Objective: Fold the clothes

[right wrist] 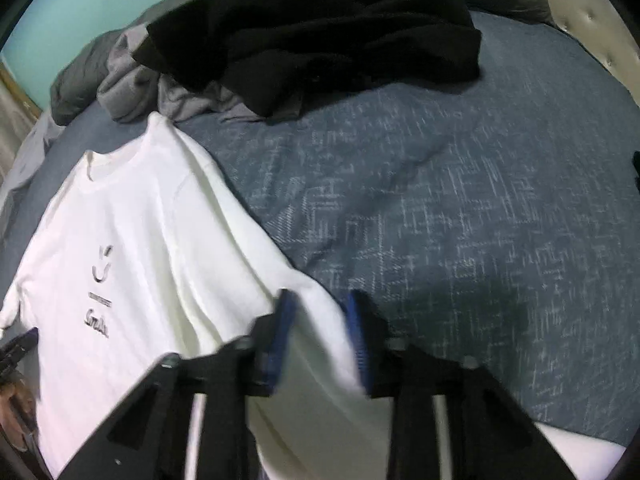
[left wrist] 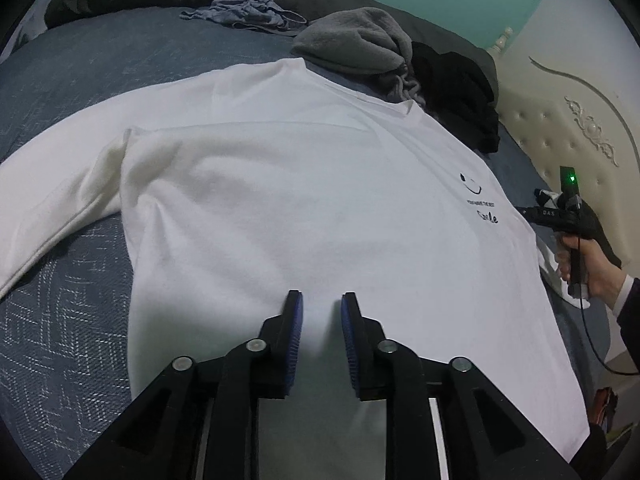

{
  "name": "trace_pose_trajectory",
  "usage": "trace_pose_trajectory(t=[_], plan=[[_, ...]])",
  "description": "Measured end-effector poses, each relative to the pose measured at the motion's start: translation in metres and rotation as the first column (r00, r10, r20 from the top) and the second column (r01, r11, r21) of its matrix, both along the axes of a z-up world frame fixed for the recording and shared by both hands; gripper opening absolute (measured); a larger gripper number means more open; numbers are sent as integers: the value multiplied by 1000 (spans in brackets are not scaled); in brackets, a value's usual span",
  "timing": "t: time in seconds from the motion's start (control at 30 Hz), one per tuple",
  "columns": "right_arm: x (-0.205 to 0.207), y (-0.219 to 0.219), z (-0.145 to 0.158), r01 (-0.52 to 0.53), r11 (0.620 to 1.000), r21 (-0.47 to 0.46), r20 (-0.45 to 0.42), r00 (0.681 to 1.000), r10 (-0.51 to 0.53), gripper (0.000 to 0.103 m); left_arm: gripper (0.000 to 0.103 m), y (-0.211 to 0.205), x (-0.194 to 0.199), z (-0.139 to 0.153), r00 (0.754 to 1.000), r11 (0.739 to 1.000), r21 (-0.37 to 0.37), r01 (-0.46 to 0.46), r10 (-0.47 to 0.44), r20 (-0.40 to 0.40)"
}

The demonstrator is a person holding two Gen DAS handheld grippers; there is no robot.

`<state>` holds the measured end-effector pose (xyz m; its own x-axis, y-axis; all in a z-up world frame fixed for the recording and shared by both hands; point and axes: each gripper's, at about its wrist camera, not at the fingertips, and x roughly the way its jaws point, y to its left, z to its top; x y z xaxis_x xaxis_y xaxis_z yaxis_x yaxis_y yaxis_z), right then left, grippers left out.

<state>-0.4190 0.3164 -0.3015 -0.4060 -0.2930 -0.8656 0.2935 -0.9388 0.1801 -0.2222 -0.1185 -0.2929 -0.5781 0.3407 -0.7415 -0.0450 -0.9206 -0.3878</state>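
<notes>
The risk is a lopsided fold: the right gripper point(right wrist: 320, 332), jaws apart astride the near sleeve in a blurred view that may hide contact, could pinch one layer and drag the white long-sleeved T-shirt point(left wrist: 304, 200) askew. The left gripper point(left wrist: 322, 320) hovers narrowly parted over the hem. The shirt lies flat, print up, on the blue bedspread point(right wrist: 460, 220), near the dark clothes heap point(right wrist: 312, 32).

The white long-sleeved cotton-like shirt point(left wrist: 304, 184) looks smooth, matt knit cloth. The blue-grey bedspread point(right wrist: 460, 216) beneath is coarser woven fabric with pale flecked lines. At the far side, the grey fleecy garment point(left wrist: 352, 40) looks soft and napped, the black crumpled garment point(right wrist: 312, 32) matt. The cream padded headboard point(left wrist: 560, 136) at right looks glossy, button-tufted leatherette.
</notes>
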Motion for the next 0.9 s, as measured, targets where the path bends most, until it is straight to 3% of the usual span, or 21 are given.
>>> trace_pose_trajectory(t=[0.1, 0.37, 0.47, 0.67, 0.9], plan=[[1, 1, 6, -4, 1000, 24, -29, 1000, 4, 2, 24, 0, 0, 0, 1000, 1000, 1, 1, -1, 1], [-15, 19, 44, 107, 993, 58, -177, 979, -96, 1, 25, 0, 0, 1, 1000, 1000, -6, 7, -7, 6], [-28, 18, 42, 117, 988, 98, -181, 979, -98, 1, 25, -1, -1, 1, 1000, 1000, -9, 11, -11, 8], [-48, 15, 19, 108, 984, 143, -106, 990, -93, 2, 25, -7, -4, 1, 1000, 1000, -5, 14, -14, 14], [-55, 11, 34, 102, 994, 45, -111, 989, -96, 5, 25, -8, -5, 2, 1000, 1000, -3, 19, -19, 16]])
